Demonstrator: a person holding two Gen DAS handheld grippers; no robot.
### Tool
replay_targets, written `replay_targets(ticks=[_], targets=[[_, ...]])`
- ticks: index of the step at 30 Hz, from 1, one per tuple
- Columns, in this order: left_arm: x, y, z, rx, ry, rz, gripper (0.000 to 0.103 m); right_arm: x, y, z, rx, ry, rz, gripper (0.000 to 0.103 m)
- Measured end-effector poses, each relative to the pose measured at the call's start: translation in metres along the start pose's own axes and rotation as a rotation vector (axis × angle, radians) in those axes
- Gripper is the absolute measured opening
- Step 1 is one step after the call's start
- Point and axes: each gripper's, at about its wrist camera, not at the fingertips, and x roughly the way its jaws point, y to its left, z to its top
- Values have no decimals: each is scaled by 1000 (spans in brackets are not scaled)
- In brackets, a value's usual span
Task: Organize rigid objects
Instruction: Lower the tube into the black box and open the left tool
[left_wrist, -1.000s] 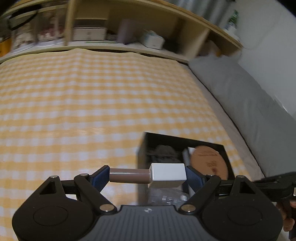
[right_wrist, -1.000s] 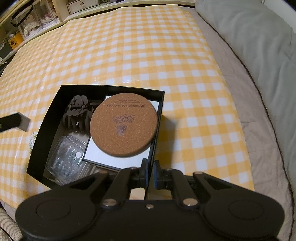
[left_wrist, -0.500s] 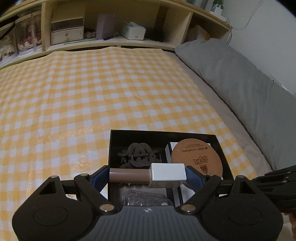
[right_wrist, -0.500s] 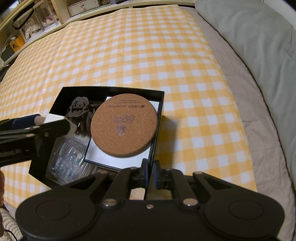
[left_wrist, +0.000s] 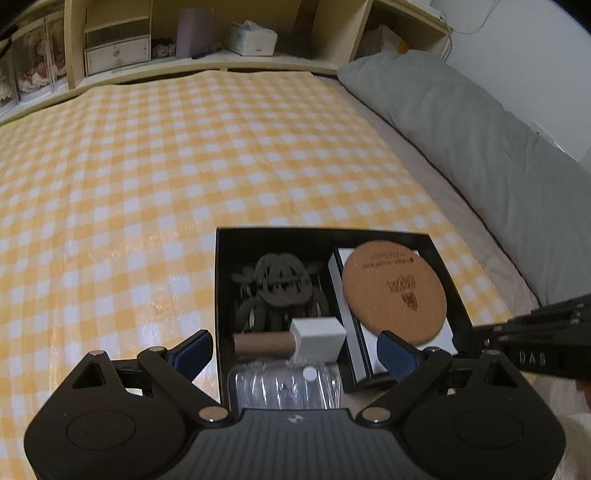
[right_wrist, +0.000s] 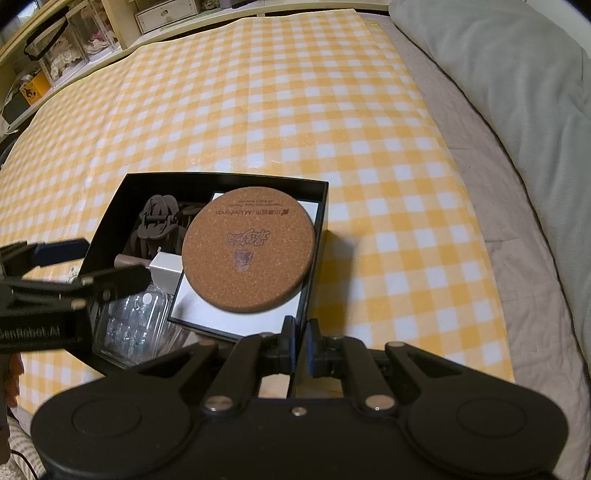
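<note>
**In the black box: tube let go, wall pinched**

In the left wrist view: left gripper (left_wrist: 293, 349) spread wide, blue pads clear of the brown tube with white cap (left_wrist: 290, 341), now lying inside the black box (left_wrist: 218, 280), near the dark hair claw (left_wrist: 280, 288), above a clear plastic case (left_wrist: 284, 384); probably just released. Right of these, cork coaster (left_wrist: 393, 291) atop a white box (left_wrist: 352, 350).

In the right wrist view: right gripper (right_wrist: 300, 349) pressed onto the box's near wall, likely steadying it on the checked cloth (right_wrist: 258, 92).
</note>
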Motion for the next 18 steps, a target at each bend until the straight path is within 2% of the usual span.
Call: replay_targets(ticks=[9,18], targets=[[-7,-5,-7,12,10,-17,103,0,0,0,-1,0,-3,8],[-23,-8,-20,31,8,-18,103,0,0,0,-2,-1,-3,8]])
